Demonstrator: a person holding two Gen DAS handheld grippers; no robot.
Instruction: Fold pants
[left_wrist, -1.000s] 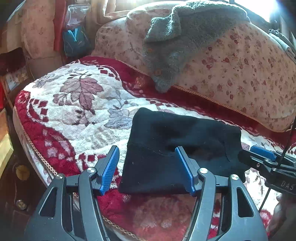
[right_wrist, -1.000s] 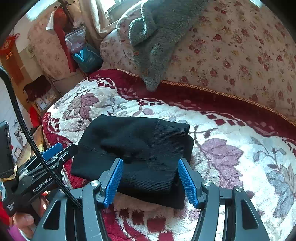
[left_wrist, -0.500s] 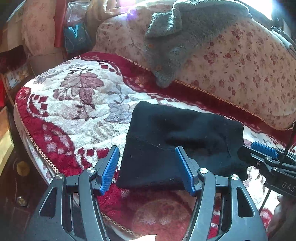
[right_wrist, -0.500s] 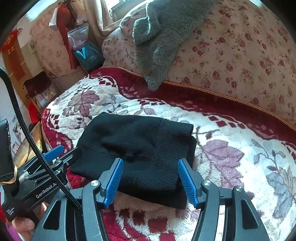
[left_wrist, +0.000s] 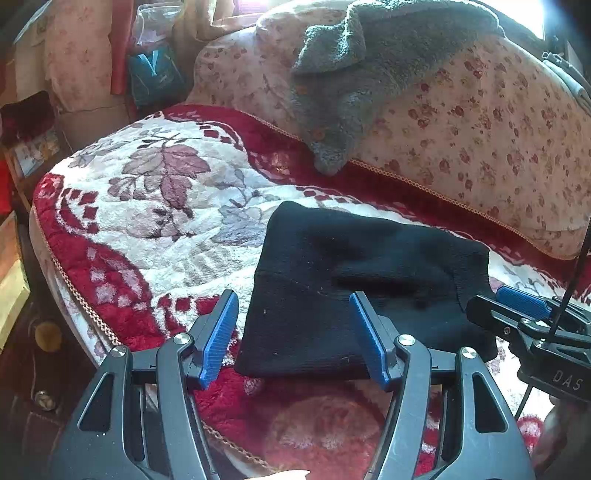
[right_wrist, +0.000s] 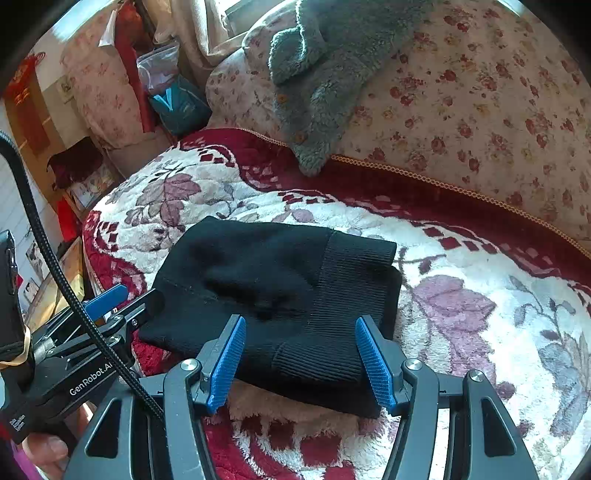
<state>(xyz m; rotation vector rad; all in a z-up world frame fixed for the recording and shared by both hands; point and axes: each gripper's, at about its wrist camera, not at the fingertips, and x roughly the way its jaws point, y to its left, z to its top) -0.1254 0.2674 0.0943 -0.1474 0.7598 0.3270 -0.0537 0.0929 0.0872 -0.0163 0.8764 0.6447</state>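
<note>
Now the black pants (left_wrist: 354, 295) lie in a small folded bundle on the flowery red and white blanket (left_wrist: 155, 206), close to its front edge. The left gripper (left_wrist: 293, 332) and the right gripper (right_wrist: 299, 354) both hang just above the near side of the bundle, claws spread wide and holding nothing. To me the folding looks about done, so the best thing would be to pat the ribbed top flap (right_wrist: 347, 295) flat without dragging the bundle off the edge.
</note>
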